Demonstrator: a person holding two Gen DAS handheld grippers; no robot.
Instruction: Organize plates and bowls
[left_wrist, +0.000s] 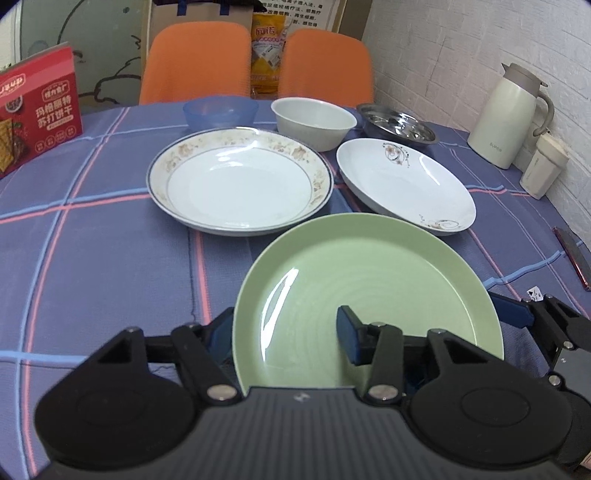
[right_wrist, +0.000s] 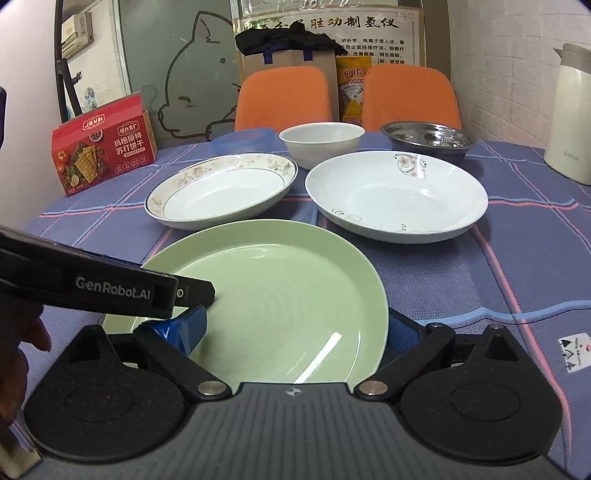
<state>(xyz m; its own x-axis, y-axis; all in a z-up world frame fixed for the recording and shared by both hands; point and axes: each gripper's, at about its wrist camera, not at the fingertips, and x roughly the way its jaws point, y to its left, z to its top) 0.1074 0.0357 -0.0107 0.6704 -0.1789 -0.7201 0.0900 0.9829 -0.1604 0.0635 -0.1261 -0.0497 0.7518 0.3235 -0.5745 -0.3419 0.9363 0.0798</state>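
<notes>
A green plate (left_wrist: 369, 280) lies nearest me on the blue checked tablecloth; it also shows in the right wrist view (right_wrist: 273, 295). My left gripper (left_wrist: 284, 332) straddles its left rim, one pad under the edge, one on the inside. My right gripper (right_wrist: 295, 332) straddles its right rim the same way. Both look closed on the plate. Beyond lie a floral-rimmed plate (left_wrist: 240, 184) and a white plate (left_wrist: 406, 184). Behind those stand a blue bowl (left_wrist: 220, 110), a white bowl (left_wrist: 314, 122) and a steel bowl (left_wrist: 397, 123).
A red cracker box (left_wrist: 37, 114) stands at the far left. A cream kettle (left_wrist: 509, 114) and a small cup (left_wrist: 543, 166) stand at the right by the white brick wall. Two orange chairs (left_wrist: 199, 62) are behind the table. A dark red object (left_wrist: 574, 254) lies at the right edge.
</notes>
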